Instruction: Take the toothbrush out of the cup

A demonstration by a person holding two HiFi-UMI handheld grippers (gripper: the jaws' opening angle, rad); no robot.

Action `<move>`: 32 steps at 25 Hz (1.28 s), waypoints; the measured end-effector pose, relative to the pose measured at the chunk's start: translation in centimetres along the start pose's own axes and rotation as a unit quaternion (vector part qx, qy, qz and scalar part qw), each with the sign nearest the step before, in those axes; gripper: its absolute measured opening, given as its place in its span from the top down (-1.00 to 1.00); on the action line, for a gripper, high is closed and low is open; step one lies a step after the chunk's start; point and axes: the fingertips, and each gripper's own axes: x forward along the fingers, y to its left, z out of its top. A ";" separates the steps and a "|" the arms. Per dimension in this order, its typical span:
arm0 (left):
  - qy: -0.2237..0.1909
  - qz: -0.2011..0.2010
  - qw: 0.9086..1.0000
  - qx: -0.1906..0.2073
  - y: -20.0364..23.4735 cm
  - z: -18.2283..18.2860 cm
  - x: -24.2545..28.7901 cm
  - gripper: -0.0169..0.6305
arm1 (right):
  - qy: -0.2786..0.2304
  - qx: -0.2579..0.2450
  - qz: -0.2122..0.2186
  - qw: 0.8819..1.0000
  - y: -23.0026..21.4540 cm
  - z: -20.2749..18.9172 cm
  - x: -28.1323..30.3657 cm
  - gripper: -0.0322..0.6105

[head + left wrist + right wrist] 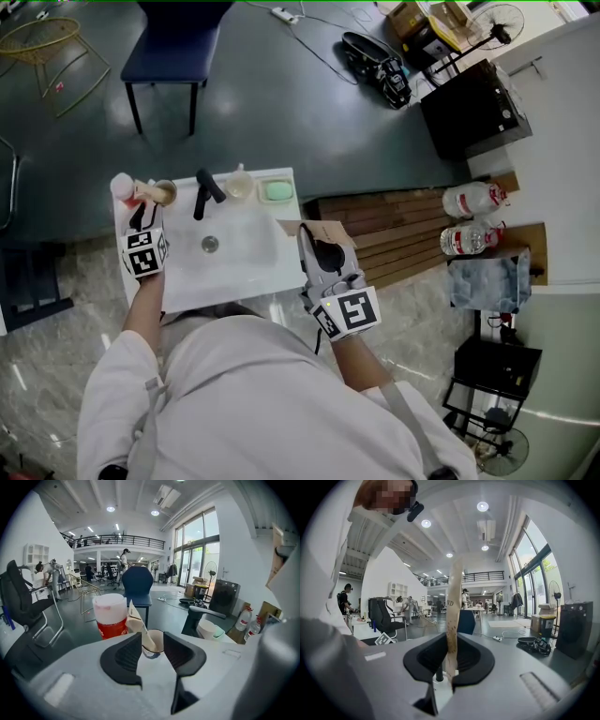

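Toothbrush sits in the cup, in a cream paper sleeve, leaning left over the rim. The cup is on the back-left corner of the white washbasin.

Left gripper is angled down at the cup with its jaws wide apart. Cup and toothbrush show in the gap between them, and neither pad presses on anything. The sleeve overlaps the left jaw's edge in the left gripper view (whether it touches cannot be told).

A red tub with white lid stands just left of the cup. The black faucet is to the cup's right on the back ledge, followed by a second white cup and a green soap. The drain is in the bowl in front of the faucet.

Right gripper is at the basin's right edge, well apart from the cup. Its jaws are clenched on a cardboard strip, which stands upright between the pads and carries speckled print.

Beyond the basin there is dark floor with a blue chair.
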 end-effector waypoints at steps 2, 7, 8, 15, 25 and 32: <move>0.007 0.005 1.000 -0.001 0.2 -0.3 0.3 0.48 | 0.001 0.000 -0.001 1.000 -0.2 0.0 0.0 0.77; 0.021 0.012 1.000 -0.013 0.6 -1.3 1.3 0.48 | 0.002 0.000 -0.001 1.000 -0.7 -0.1 0.1 0.77; 0.023 0.013 1.000 -0.015 0.7 -1.4 1.5 0.48 | 0.002 -0.001 -0.002 1.000 -0.8 -0.1 0.1 0.77; 0.031 0.016 0.999 -0.019 0.6 -1.4 2.6 0.48 | 0.005 0.000 -0.005 1.000 -1.6 -0.2 0.0 0.77; 0.053 0.036 0.997 -0.044 1.7 -2.4 3.9 0.48 | 0.009 0.001 -0.008 1.000 -2.3 -0.6 0.3 0.77; 0.057 0.035 0.997 -0.047 1.7 -2.1 4.9 0.47 | 0.011 0.001 -0.009 1.000 -2.7 -0.8 0.5 0.77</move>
